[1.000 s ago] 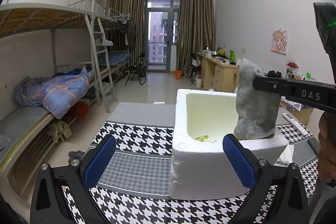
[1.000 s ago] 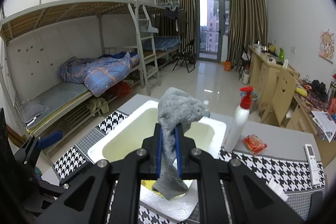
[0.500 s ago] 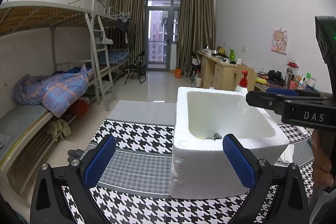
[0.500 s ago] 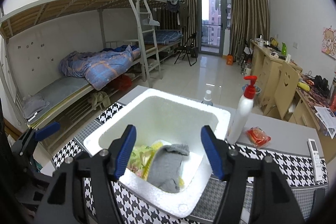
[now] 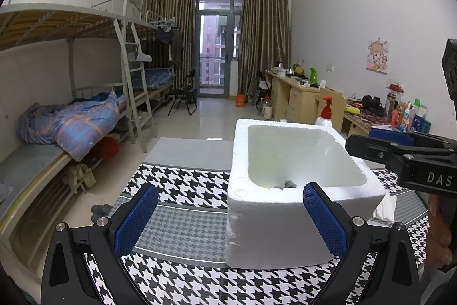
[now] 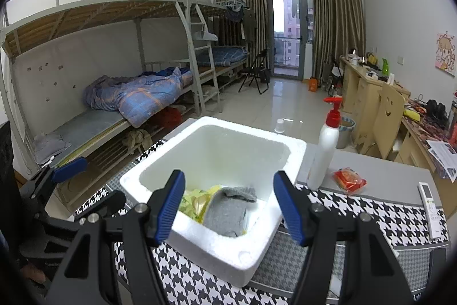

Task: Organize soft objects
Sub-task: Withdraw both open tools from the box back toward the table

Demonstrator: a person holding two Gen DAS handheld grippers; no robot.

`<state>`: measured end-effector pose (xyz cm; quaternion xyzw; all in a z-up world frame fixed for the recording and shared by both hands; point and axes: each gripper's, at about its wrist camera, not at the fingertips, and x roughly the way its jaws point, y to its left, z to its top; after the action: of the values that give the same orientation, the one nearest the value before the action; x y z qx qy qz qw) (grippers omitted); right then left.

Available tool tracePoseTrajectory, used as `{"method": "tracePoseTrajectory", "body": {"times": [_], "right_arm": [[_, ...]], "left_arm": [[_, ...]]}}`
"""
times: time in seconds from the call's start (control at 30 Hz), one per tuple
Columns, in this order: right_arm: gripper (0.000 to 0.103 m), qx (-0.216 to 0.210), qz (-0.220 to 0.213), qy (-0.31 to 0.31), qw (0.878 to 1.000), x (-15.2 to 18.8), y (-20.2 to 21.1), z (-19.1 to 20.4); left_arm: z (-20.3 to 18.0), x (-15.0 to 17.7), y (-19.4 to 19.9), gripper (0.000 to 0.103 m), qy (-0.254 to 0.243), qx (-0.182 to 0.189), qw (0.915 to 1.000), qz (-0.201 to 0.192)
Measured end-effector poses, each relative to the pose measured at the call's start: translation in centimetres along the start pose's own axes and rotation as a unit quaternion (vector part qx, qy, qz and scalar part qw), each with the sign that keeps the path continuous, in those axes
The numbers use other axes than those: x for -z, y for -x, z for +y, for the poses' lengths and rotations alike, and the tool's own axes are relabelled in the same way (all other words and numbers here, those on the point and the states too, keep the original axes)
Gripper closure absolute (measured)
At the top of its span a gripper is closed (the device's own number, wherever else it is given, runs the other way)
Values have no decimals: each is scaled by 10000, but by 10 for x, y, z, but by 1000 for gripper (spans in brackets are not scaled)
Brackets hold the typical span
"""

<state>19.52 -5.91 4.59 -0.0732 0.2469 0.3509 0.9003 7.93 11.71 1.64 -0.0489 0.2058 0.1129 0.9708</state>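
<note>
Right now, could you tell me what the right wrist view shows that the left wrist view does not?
Only the right wrist view shows the box's contents clearly: a grey sock lying on yellow-green items, plus a red packet and a remote on the table.

Only the left wrist view shows white tissue beside the box; inside, just a grey scrap of sock is visible.

Both show the foam box, the pump bottle, and both grippers open: right gripper, left gripper.
</note>
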Motion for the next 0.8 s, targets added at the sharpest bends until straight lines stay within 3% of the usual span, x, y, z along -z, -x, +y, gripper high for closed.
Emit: {"method": "tracePoseTrajectory", "body": {"times": [0.2,0.27,0.37,0.8], "right_arm": [[28,-39,-58,-104,9999,7,6,-6],[19,-82,-122,-164,9998,8,10,-8],[14,-67,-234,-158,9996,10,16,-9],[14,34,-302,-218,9993,25,25,-16]], "left_arm": [[-7,1,4,1,-48,8,10000,-52],[-9,1,5,1,-57,10,10000,-70],[-9,1,6,1,-51,9,10000,-67],[-21,1,17,1,-61,75,9998,-188]]}}
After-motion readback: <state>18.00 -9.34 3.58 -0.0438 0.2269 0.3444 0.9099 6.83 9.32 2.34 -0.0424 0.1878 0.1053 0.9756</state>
